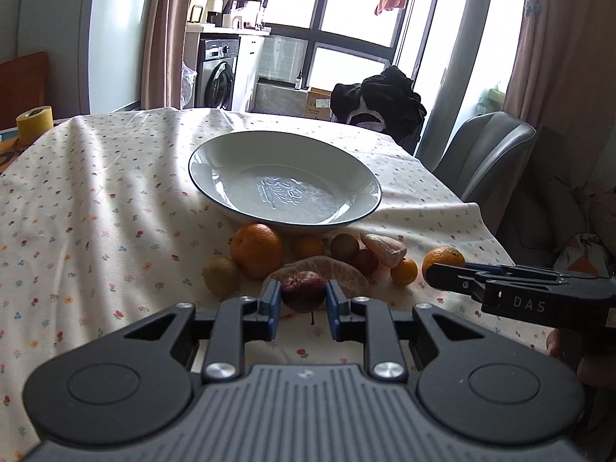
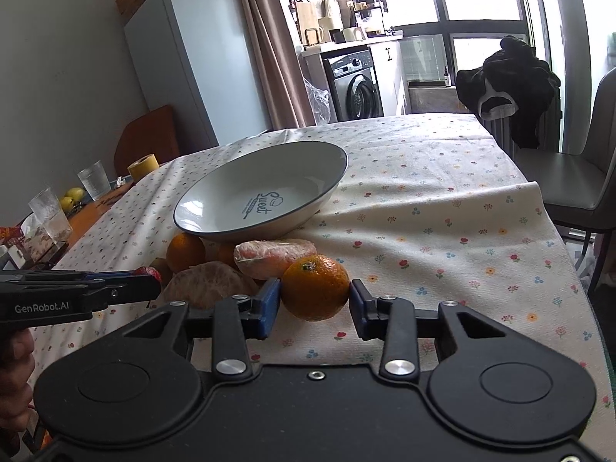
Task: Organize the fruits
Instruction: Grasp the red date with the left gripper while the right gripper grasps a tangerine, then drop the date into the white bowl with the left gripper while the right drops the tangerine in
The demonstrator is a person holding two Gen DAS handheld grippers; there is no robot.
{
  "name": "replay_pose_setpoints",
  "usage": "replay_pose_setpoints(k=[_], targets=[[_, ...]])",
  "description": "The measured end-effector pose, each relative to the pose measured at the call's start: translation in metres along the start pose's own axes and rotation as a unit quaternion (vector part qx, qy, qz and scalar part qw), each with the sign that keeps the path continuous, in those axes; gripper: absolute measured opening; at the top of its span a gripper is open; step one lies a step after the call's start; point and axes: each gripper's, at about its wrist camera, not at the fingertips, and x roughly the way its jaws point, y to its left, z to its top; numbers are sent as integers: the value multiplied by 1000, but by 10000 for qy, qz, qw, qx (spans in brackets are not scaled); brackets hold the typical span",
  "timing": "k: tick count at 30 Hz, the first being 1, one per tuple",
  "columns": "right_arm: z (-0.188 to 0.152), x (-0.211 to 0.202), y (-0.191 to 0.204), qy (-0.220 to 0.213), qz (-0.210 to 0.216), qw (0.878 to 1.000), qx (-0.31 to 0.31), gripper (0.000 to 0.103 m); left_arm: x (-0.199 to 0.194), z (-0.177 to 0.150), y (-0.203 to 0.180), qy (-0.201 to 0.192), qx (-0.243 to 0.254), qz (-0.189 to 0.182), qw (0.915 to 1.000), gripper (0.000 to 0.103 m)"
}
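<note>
A white bowl-shaped plate [image 1: 215,161] stands on the flowered tablecloth, with a cluster of fruit just in front of it. In the left wrist view my left gripper [image 1: 303,301] is shut on a dark red fruit [image 1: 302,287], both blue pads touching its sides. Behind it lie a large orange [image 1: 256,250], a yellowish fruit [image 1: 221,275], small oranges and plastic-wrapped peeled citrus [image 1: 385,249]. In the right wrist view my right gripper [image 2: 315,302] is shut on an orange [image 2: 315,287] at the cluster's right end. The plate [image 2: 338,161] holds nothing.
A yellow tape roll [image 1: 34,119] and two glasses [image 2: 93,179] sit at the table's left side. A grey chair [image 1: 485,146] stands by the right table edge, and black clothing [image 1: 381,100] hangs on a far chair. Bare cloth stretches right of the fruit.
</note>
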Motion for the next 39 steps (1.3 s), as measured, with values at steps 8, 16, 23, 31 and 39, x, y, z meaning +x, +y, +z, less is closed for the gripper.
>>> replay_pose_setpoints(k=[8, 16, 23, 31, 39], targets=[[10, -3, 10, -116, 33, 9999, -96, 37, -7, 8, 6, -183, -10, 51, 9998, 23], [17, 0, 20, -179, 127, 9996, -173, 37, -10, 16, 13, -294, 0, 128, 9995, 23], [26, 6, 27, -247, 138, 9993, -255, 37, -7, 29, 16, -407, 48, 188, 9990, 23], [36, 22, 29, -237, 241, 9992, -210, 37, 8, 43, 20, -426, 46, 192, 9989, 23], [46, 36, 30, -210, 271, 9993, -141, 37, 27, 56, 24, -346, 13, 180, 9992, 23]])
